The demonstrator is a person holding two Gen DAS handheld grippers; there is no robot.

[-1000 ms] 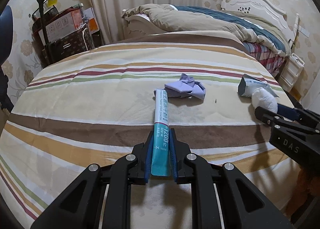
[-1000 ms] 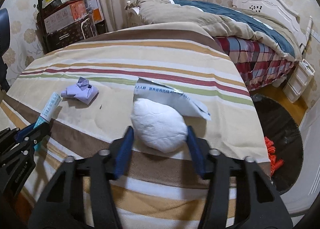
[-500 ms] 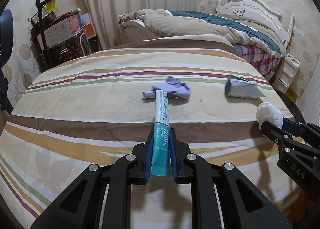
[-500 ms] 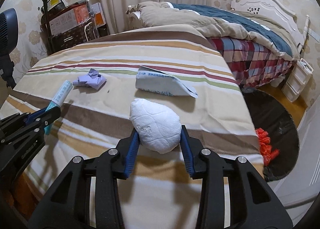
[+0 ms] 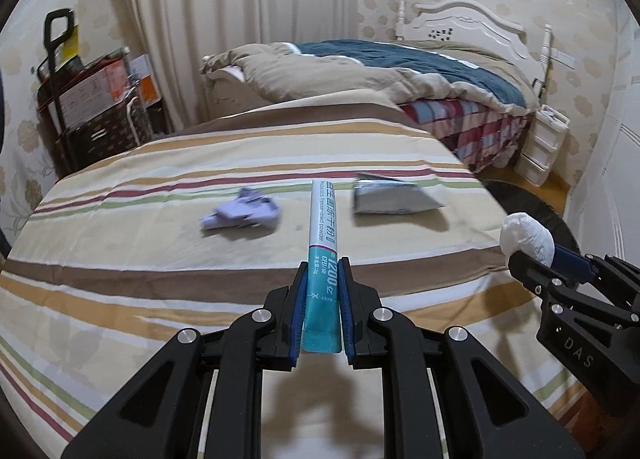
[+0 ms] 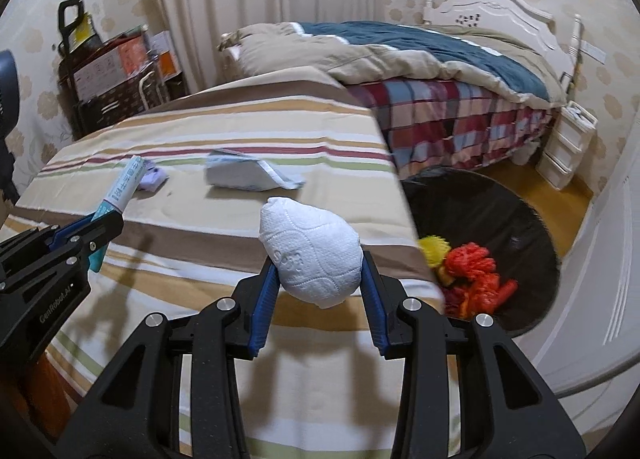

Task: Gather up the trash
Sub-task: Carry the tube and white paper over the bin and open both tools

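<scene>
Readable print on a sachet and both grippers

The sachet (image 5: pixel 323 247) reads "freeze-dried powder" and "1200"; the right gripper (image 5: pixel 532 255) body shows "DAS"; the left gripper (image 6: pixel 106 221) body shows "GenRobot.AI".

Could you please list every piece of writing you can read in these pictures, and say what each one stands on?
"freeze-dried powder", "1200": sachet in the left gripper.
"DAS": right gripper body.
"GenRobot.AI": left gripper body.
"Soft": embossed tissue wad.
Sachet's Chinese characters, foil pouch and cardboard boxes: unreadable.
</scene>
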